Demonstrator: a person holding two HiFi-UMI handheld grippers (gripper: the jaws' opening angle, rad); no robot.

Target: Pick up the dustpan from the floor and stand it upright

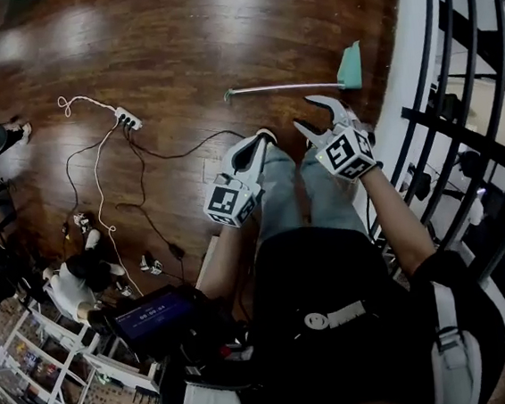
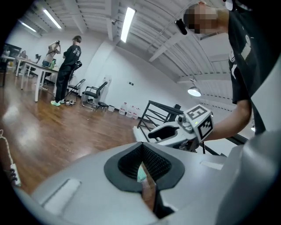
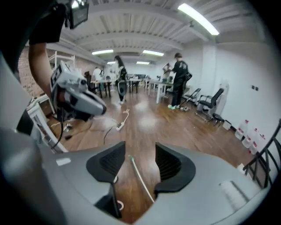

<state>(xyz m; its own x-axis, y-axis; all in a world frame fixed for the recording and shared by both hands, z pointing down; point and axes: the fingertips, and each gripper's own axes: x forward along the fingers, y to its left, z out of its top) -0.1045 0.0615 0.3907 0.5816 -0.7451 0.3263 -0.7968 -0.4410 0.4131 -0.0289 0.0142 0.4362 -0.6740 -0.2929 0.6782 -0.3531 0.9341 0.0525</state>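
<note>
The dustpan lies flat on the wooden floor, its long thin handle [image 1: 285,86] running left from the green pan [image 1: 351,63] beside the railing. My right gripper [image 1: 306,112] hovers just in front of the handle, jaws open. In the right gripper view the handle [image 3: 140,176] shows on the floor below, between the open pads [image 3: 140,147], untouched. My left gripper [image 1: 265,134] is lower and to the left, above the person's knee, shut with nothing in it. In the left gripper view its tips [image 2: 142,146] meet, and a bit of the green pan [image 2: 141,173] shows below them.
A black metal railing [image 1: 442,132] and white ledge run along the right. A white power strip [image 1: 127,119] with trailing cables lies on the floor at left, and a laptop [image 1: 152,315] sits behind. People [image 3: 178,79], tables and office chairs [image 3: 210,103] stand far across the room.
</note>
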